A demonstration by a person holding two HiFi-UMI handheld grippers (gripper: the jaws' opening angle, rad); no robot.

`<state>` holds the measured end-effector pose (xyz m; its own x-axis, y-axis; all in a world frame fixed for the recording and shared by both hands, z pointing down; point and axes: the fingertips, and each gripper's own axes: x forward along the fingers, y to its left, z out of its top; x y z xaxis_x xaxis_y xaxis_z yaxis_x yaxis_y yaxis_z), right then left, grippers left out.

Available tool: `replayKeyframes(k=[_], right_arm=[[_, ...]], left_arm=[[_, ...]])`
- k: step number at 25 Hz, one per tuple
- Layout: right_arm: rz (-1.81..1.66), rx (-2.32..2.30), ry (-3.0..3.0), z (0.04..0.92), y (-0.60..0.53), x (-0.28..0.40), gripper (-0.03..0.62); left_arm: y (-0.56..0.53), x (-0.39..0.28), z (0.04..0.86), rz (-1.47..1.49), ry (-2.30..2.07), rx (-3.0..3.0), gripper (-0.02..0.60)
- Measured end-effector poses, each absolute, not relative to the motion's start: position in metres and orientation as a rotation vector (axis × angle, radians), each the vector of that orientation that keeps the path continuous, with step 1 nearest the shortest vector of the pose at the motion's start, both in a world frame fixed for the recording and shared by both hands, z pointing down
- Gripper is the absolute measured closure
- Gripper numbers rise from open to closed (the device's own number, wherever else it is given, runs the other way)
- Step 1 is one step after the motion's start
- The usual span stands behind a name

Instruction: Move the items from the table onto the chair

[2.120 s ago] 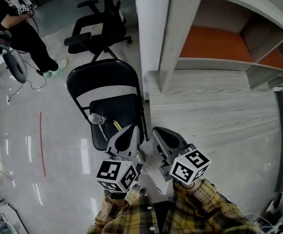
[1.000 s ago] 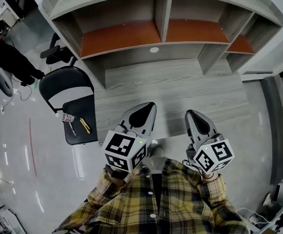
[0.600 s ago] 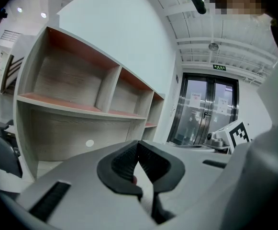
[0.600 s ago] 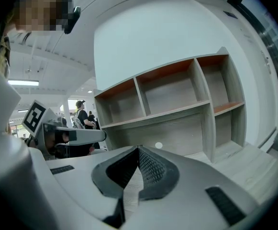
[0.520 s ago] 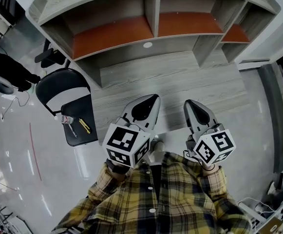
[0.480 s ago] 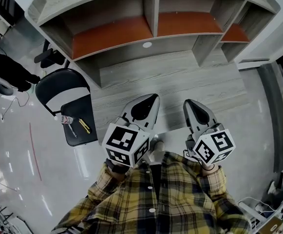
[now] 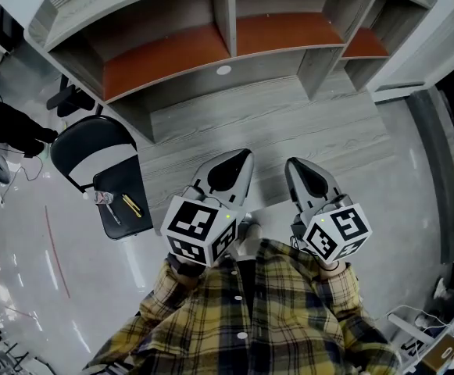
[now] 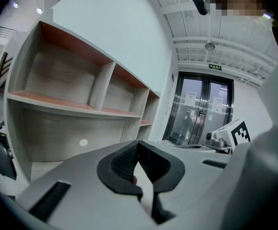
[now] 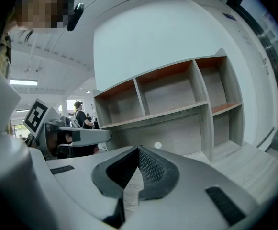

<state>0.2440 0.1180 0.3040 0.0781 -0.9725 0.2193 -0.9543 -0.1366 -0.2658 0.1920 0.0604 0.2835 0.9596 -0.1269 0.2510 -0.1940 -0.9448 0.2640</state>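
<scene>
The grey wood table (image 7: 289,123) lies in front of me and its top is bare. To its left stands the black folding chair (image 7: 94,143). On its seat lie a small clear bottle (image 7: 103,198), a yellow stick-like item (image 7: 130,205) and a thin tool (image 7: 113,212). My left gripper (image 7: 244,155) and right gripper (image 7: 291,163) hover side by side over the table's near edge. Both are shut with nothing between the pads. The left gripper view shows its own gripper (image 8: 138,143) with tips touching. So does the right gripper view for that gripper (image 9: 139,150), which faces the shelves.
A grey shelf unit with orange boards (image 7: 211,45) rises along the table's back edge. A black office chair (image 7: 62,98) and a person in dark clothes (image 7: 4,127) are at far left. Glass doors (image 8: 201,109) stand off to the right.
The view has swung from the chair to the table, and the chair has slid to the left edge. Both grippers stay shut; the left one has drifted slightly.
</scene>
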Motion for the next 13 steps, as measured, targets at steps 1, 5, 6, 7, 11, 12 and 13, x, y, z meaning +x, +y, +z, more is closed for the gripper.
replayKeyframes(k=[1, 5, 6, 7, 11, 12, 13], right_arm=[[-0.536, -2.268, 2.03, 0.3041, 0.118, 0.2432, 0.576], [-0.539, -2.268, 2.035, 0.3039, 0.1199, 0.2407, 0.576], [-0.54, -2.267, 2.035, 0.3039, 0.1206, 0.2406, 0.576], [-0.543, -2.267, 2.034, 0.3042, 0.1213, 0.2406, 0.576], [-0.556, -2.266, 2.028, 0.3065, 0.1238, 0.2414, 0.576], [-0.559, -2.265, 2.027, 0.307, 0.1243, 0.2414, 0.576], [-0.561, -2.264, 2.026, 0.3074, 0.1247, 0.2412, 0.576]], left_arm=[[0.0605, 0.1919, 0.2833, 0.334, -0.234, 2.822, 0.577], [0.062, 0.1907, 0.2835, 0.337, -0.23, 2.821, 0.577], [0.0627, 0.1905, 0.2836, 0.338, -0.229, 2.821, 0.577], [0.0634, 0.1902, 0.2838, 0.338, -0.229, 2.821, 0.577], [0.0661, 0.1903, 0.2844, 0.34, -0.222, 2.824, 0.577], [0.0666, 0.1905, 0.2844, 0.341, -0.22, 2.826, 0.577], [0.0671, 0.1907, 0.2844, 0.342, -0.217, 2.827, 0.577]])
